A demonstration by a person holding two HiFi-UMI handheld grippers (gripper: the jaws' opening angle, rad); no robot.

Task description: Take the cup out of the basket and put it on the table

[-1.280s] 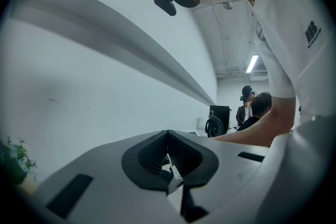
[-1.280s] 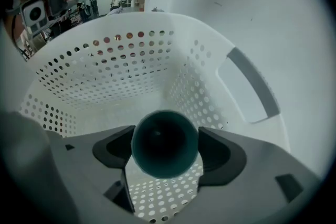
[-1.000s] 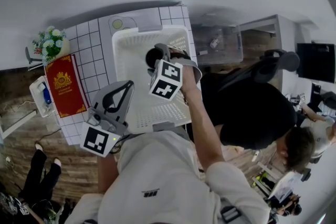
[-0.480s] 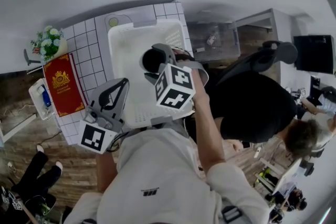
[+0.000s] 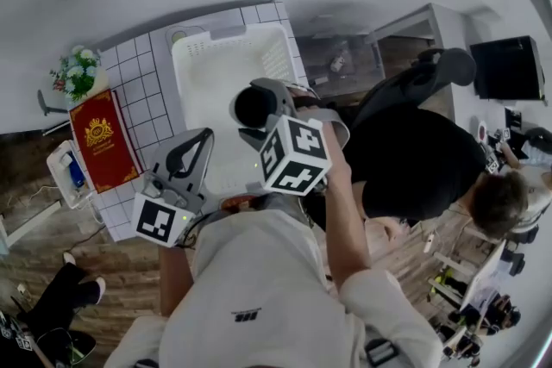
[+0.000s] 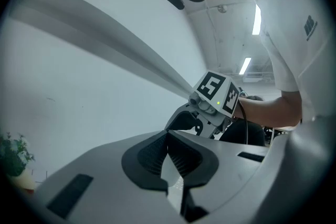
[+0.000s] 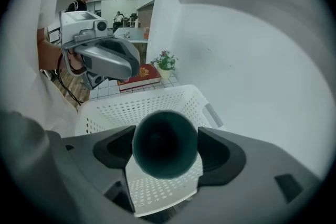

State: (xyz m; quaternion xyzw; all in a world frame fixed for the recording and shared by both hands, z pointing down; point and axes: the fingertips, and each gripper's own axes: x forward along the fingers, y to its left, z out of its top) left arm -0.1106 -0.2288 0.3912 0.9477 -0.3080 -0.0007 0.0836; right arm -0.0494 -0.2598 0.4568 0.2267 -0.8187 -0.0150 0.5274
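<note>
Right tongs (image 7: 165,140) pinch a round dark cup (image 7: 164,150) over perforated white basket (image 7: 157,106); left tongs (image 6: 168,137) seemingly closed

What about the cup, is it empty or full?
Empty: the cup, clamped in the right gripper, shows only a bare dark interior.

The basket (image 5: 185,56) fills the right part of the table (image 5: 157,103). Bare tiles show in a strip between the basket's left wall and the book (image 5: 103,138); the flowers (image 5: 73,73) stand at the far left. The left gripper (image 5: 197,142) hangs over the near end of this strip. The right gripper (image 5: 259,109) holds the cup (image 5: 255,105) over the basket, with the left wall between it and the strip.
</note>
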